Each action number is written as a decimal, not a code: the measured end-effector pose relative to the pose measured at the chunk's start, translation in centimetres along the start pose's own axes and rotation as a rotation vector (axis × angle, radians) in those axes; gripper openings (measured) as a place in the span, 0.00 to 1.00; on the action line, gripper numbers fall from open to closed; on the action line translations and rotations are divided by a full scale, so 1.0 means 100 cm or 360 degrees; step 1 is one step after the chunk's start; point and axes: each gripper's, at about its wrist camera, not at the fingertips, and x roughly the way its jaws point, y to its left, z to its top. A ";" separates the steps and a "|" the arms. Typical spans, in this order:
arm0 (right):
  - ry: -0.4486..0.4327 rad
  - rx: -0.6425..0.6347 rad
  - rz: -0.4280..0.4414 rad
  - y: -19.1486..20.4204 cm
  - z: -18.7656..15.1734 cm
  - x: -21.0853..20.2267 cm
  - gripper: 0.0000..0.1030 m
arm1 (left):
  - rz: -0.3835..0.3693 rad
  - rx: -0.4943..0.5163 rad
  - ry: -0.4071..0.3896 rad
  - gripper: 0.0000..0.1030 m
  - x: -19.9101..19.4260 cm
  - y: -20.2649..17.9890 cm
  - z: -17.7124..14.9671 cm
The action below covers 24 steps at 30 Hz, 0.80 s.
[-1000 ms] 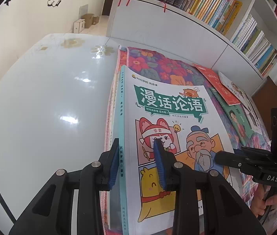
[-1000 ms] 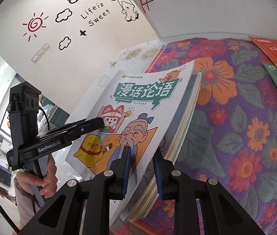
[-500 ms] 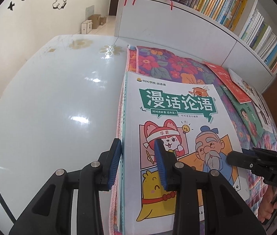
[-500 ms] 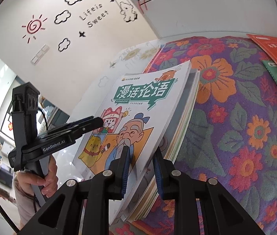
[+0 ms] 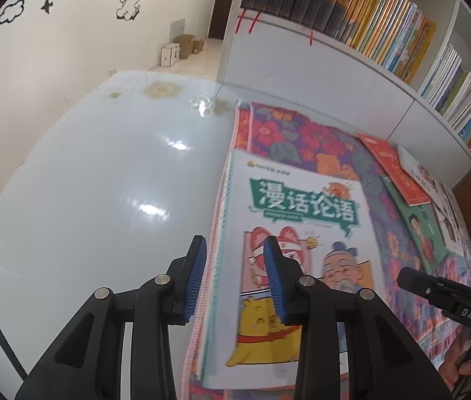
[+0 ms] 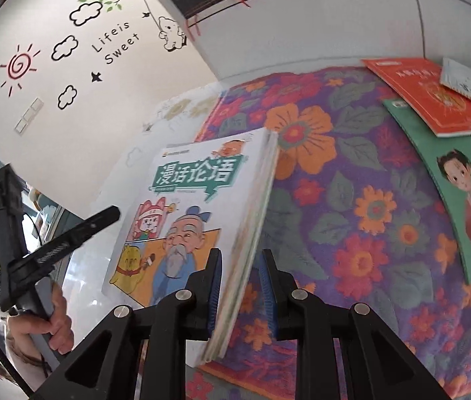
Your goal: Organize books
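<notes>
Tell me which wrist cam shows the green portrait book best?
Right wrist: the green portrait book shows its figure in a red robe clearly, lying on the floral cloth. Left wrist shows it only small, foreshortened and blurred near the right edge.

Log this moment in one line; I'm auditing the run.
comic book: tilted over floral cloth | right gripper: shut on it | left gripper: at spine

Each black claw has ribbed blue pads, silver screws, and white lettering.

White wall with decals, glossy white table, perhaps tiled floor beyond.
</notes>
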 end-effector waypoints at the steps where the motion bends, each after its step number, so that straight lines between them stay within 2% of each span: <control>1: -0.0002 0.0006 0.0011 -0.002 0.000 -0.001 0.22 | -0.0005 -0.0006 -0.0009 0.32 -0.002 -0.002 0.001; 7: -0.0039 0.0031 0.0088 -0.018 0.005 -0.023 0.22 | -0.0061 -0.0028 -0.0083 0.32 -0.016 -0.027 0.011; 13: -0.0131 0.0046 0.0133 -0.048 0.019 -0.061 0.22 | -0.0120 -0.0021 -0.0071 0.32 -0.006 -0.065 0.017; 17: -0.0182 0.0111 0.0121 -0.086 0.027 -0.082 0.25 | -0.0194 -0.0010 -0.0017 0.32 0.014 -0.103 0.014; 22: -0.0237 0.0216 0.0068 -0.154 0.036 -0.107 0.26 | -0.0252 0.0023 0.0062 0.32 0.043 -0.157 0.009; 24: -0.0266 0.0261 0.0040 -0.181 0.039 -0.119 0.26 | -0.0322 0.0076 0.0113 0.32 0.057 -0.187 0.009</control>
